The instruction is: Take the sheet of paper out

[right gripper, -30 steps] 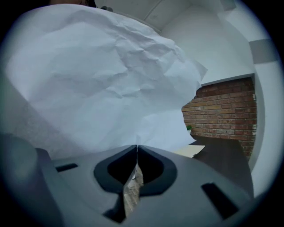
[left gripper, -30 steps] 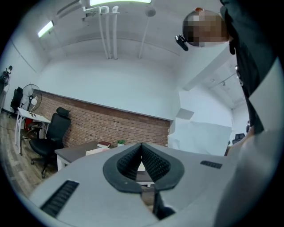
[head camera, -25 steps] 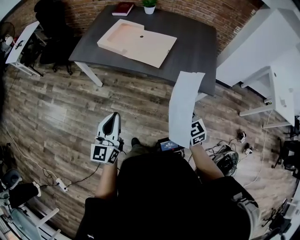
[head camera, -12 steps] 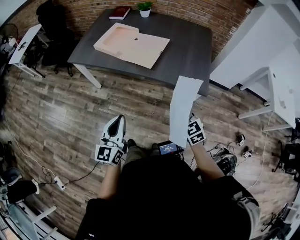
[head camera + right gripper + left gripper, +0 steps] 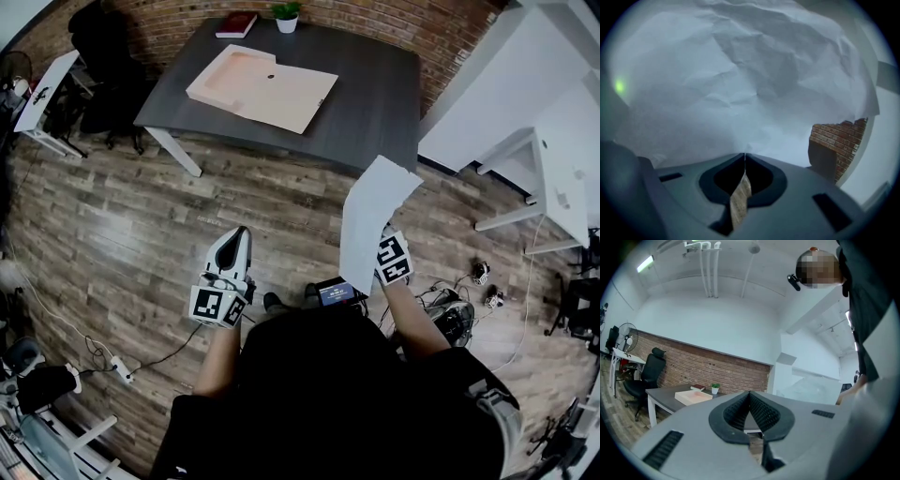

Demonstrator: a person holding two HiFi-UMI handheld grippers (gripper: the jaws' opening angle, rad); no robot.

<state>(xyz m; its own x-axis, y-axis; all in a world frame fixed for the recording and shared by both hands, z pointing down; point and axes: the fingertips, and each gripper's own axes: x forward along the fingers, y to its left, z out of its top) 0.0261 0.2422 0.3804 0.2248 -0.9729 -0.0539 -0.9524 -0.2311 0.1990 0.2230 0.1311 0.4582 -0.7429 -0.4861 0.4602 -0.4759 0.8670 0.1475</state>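
Note:
A white, slightly crumpled sheet of paper stands upright in the air above the wooden floor, well in front of the table, with my right gripper shut on its lower edge. In the right gripper view the sheet fills nearly everything above the closed right gripper. My left gripper hangs to the left at waist height, shut and empty; in its own view the left gripper has its pads pressed together. An open tan folder lies on the dark table.
A red book and a small potted plant sit at the table's far edge by the brick wall. A black chair stands at the left, white desks at the right. Cables and gear lie on the floor.
The sheet's top has swung to the right and spread wider while the right gripper keeps hold of it. The left gripper has barely moved.

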